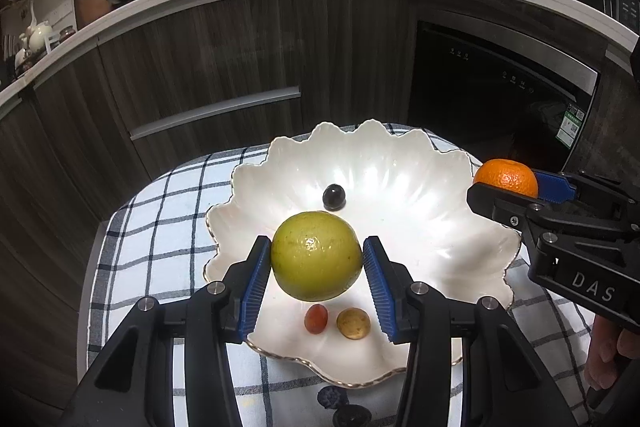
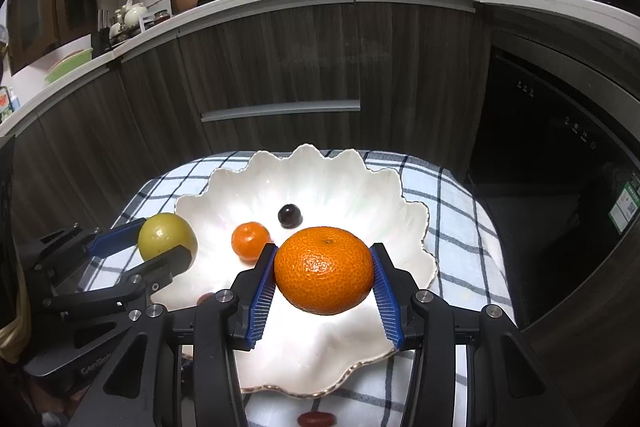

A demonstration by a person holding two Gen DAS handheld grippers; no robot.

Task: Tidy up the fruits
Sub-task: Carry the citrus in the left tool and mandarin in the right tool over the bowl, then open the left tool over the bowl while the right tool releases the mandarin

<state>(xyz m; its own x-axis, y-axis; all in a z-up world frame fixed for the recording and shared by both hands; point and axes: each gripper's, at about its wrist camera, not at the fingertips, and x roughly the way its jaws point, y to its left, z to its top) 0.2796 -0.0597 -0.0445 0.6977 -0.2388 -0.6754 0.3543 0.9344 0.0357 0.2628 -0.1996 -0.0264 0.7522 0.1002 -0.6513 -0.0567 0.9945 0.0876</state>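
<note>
Checked blue-and-white cloth (image 1: 160, 227) is covering the table, carrying a scalloped white ceramic bowl (image 1: 440, 195). Left gripper (image 1: 317, 259) is clamping a yellow-green round fruit (image 1: 317, 255) above the bowl; right gripper (image 2: 325, 271) is squeezing a big orange mandarin (image 2: 324, 270). Farther in, a dark grape (image 1: 334, 197) is sitting inside the bowl.

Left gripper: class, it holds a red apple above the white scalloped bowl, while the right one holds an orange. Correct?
No. The left gripper holds a yellow-green fruit, as its own wrist view shows. It is above the white scalloped bowl; the right gripper holds the orange.
</note>
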